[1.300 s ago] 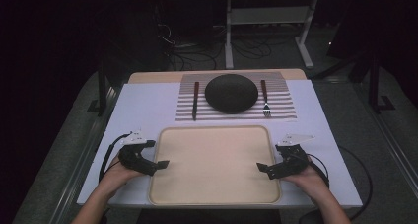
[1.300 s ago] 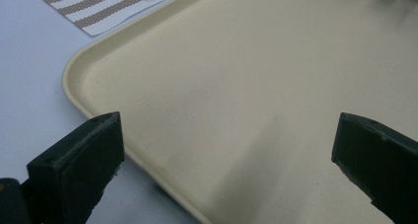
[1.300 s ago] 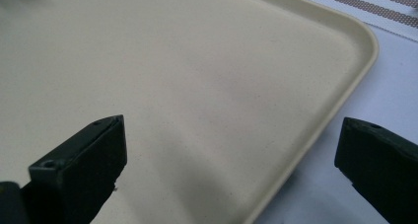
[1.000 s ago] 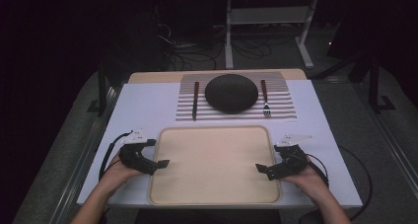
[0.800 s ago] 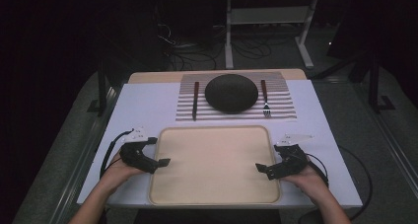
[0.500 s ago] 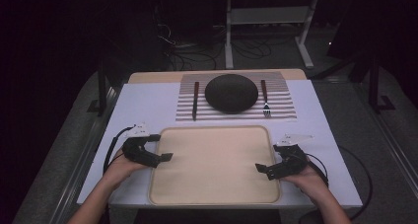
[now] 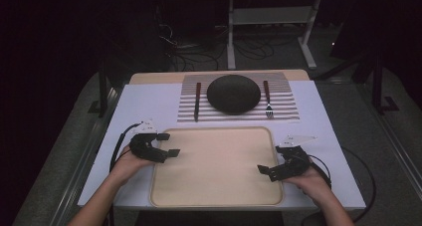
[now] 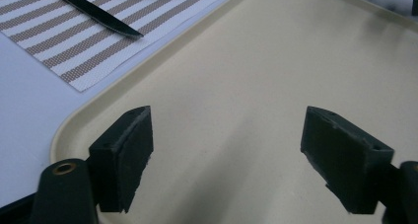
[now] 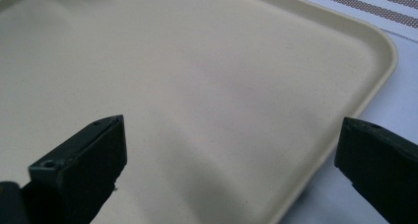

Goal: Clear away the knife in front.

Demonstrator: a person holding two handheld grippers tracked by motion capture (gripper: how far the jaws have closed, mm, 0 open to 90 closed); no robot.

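Dark lab or studio: metal stand (image 7: 268,24), floor cables (image 7: 199,44) behind white table (image 7: 144,104) staged with striped placemat (image 7: 286,94).

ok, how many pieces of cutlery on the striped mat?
2. A knife lies left of the dark bowl, and a fork lies right of it, both on the mat. Anything under the bowl would be hidden.

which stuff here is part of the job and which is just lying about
In the job:
tray
left hand-held gripper, jaws apart over the tray's left edge, just been closing, nothing between them
right hand-held gripper, open at the tray's right edge

Lying about:
placemat
bowl
knife
fork
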